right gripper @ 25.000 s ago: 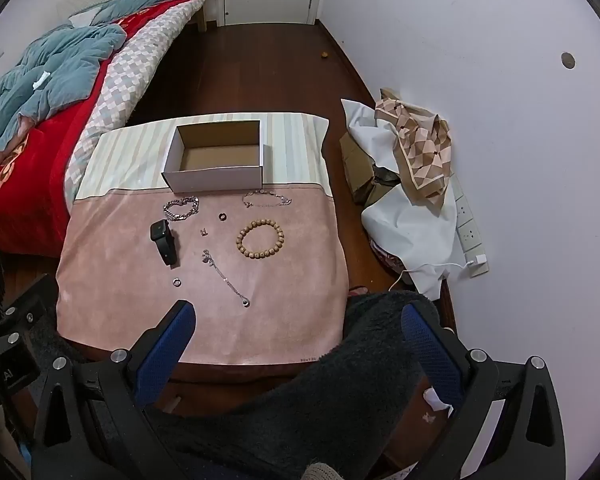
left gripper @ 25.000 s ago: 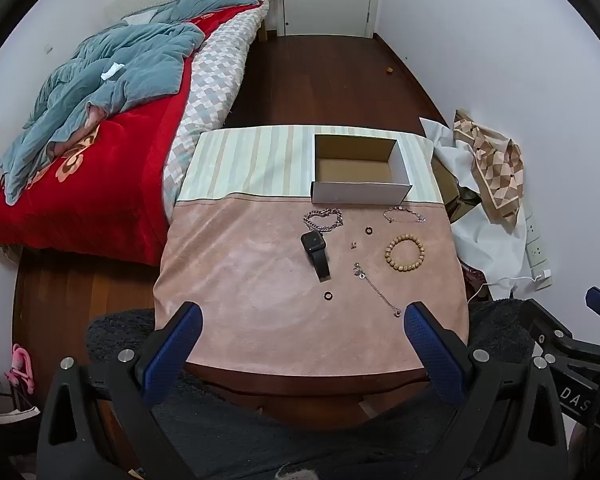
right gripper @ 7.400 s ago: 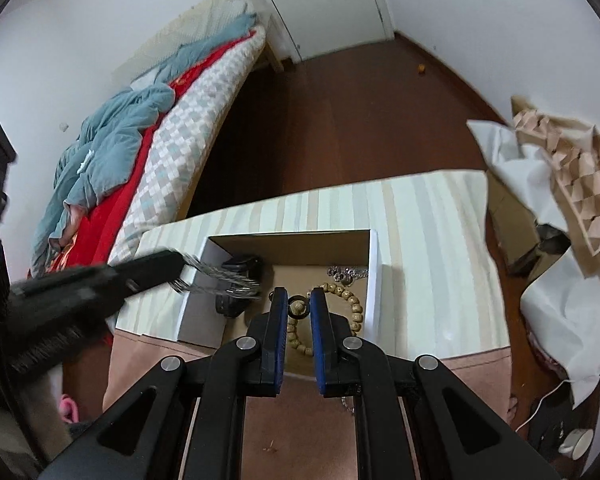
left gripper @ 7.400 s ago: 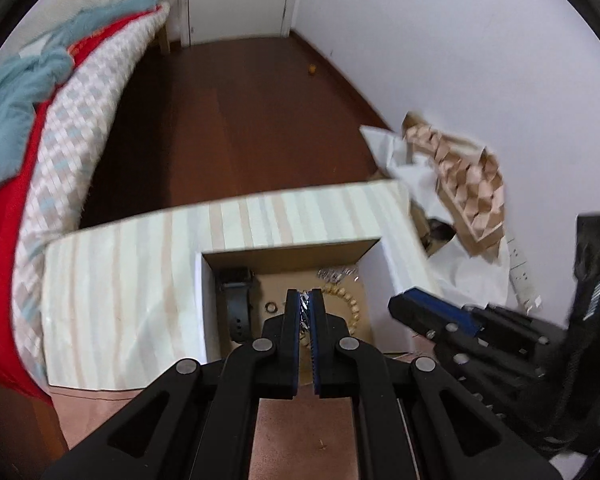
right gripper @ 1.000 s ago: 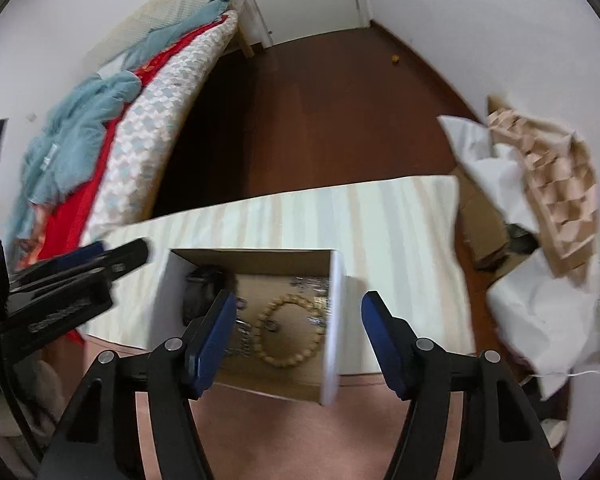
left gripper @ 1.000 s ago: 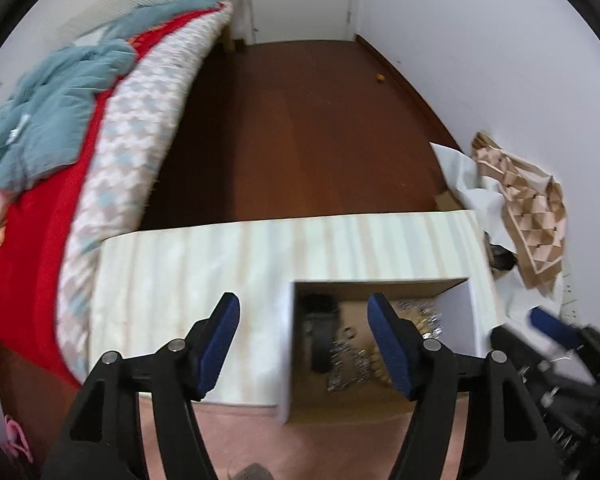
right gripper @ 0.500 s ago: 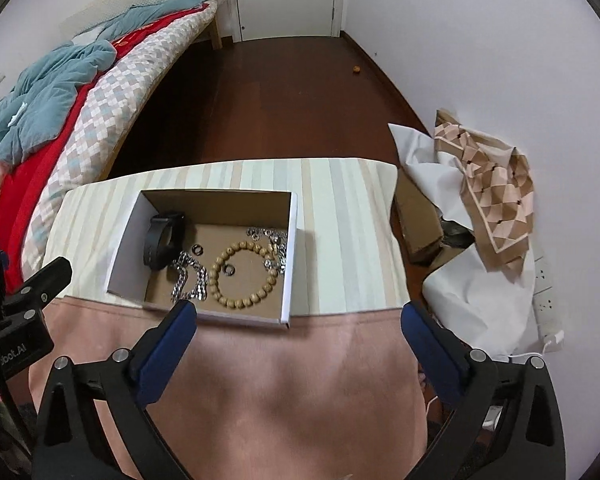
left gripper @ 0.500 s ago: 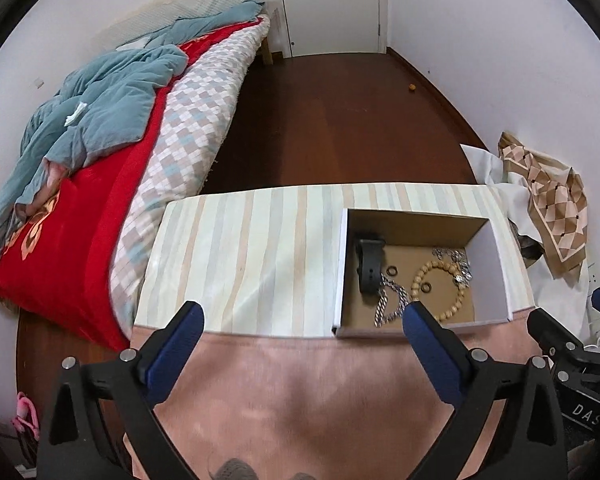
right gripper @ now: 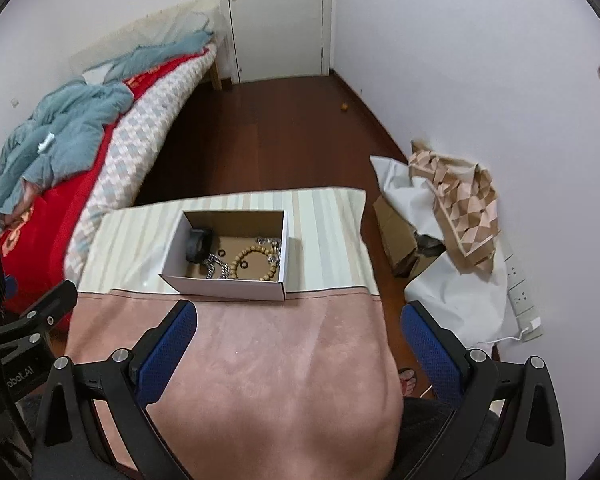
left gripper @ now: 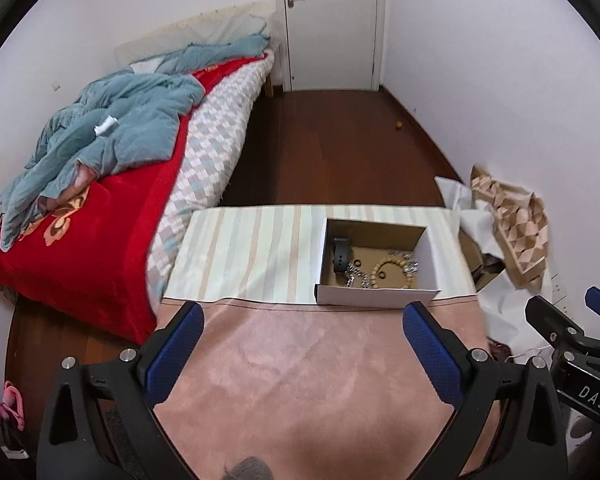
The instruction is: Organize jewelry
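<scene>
**Jewelry gathered in the box, both grippers held wide above the table**

The table (left gripper: 300, 360) carries a pink cloth (right gripper: 268, 360) over its near part and a pale striped cloth (left gripper: 252, 256) along its far edge. A white cardboard box (right gripper: 228, 286) stands on the striped part, near the seam of the two cloths and toward the table's right side in the left wrist view. Inside it lie a black watch band (right gripper: 198, 244) against the left wall, a wooden bead bracelet (right gripper: 256, 266) in the middle, silver chains (right gripper: 216, 270) beside it and small dark rings (right gripper: 244, 265) on the brown floor of the box.

The left gripper (left gripper: 300, 344) hangs over the pink cloth with its blue pads spread far apart, nothing between them. The right gripper (right gripper: 296, 344) is likewise spread wide and holds nothing, over the table's near edge.

To the left of the table stands a bed (left gripper: 204, 152) with a red blanket (left gripper: 100, 232) and a crumpled blue-grey quilt (left gripper: 120, 128). Dark wooden floor (left gripper: 332, 144) runs to a white door (left gripper: 328, 20) at the far wall. By the right wall lie white sheets (right gripper: 460, 288) and a patterned beige wrapping (right gripper: 464, 200).
</scene>
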Tool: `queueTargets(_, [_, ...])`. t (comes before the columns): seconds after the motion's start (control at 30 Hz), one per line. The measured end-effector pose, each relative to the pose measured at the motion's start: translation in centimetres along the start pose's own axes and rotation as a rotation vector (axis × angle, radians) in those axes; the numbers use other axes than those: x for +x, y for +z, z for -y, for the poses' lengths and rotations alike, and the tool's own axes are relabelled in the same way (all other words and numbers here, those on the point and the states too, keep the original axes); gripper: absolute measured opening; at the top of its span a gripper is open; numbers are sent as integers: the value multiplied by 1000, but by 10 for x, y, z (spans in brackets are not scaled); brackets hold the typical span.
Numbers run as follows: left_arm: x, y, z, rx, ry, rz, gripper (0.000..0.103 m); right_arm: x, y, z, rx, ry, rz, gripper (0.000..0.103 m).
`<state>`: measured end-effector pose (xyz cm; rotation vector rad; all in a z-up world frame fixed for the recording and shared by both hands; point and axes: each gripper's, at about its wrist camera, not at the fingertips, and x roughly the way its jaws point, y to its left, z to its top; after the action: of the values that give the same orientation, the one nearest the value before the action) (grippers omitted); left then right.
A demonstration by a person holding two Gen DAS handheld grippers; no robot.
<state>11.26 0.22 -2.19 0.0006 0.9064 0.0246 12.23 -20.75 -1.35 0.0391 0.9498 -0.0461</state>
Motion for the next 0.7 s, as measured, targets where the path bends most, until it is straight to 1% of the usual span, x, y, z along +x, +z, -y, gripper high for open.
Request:
queueTargets(0.13, [-31, -2, 0, 3, -16, 28, 102, -46, 2, 0, -6, 4, 63, 103])
queueTargets(0.37, [-76, -3, -7, -10, -33, 66, 102, -105, 5, -4, -25, 17, 141, 103])
queueTargets(0.53, [-99, -3, -12, -28, -27, 85, 102, -132, 2, -8, -30, 26, 179, 103])
queueTargets(0.7, [-118, -5, -14, -37, -17, 101, 102, -149, -2, -14, -46, 23, 184, 103])
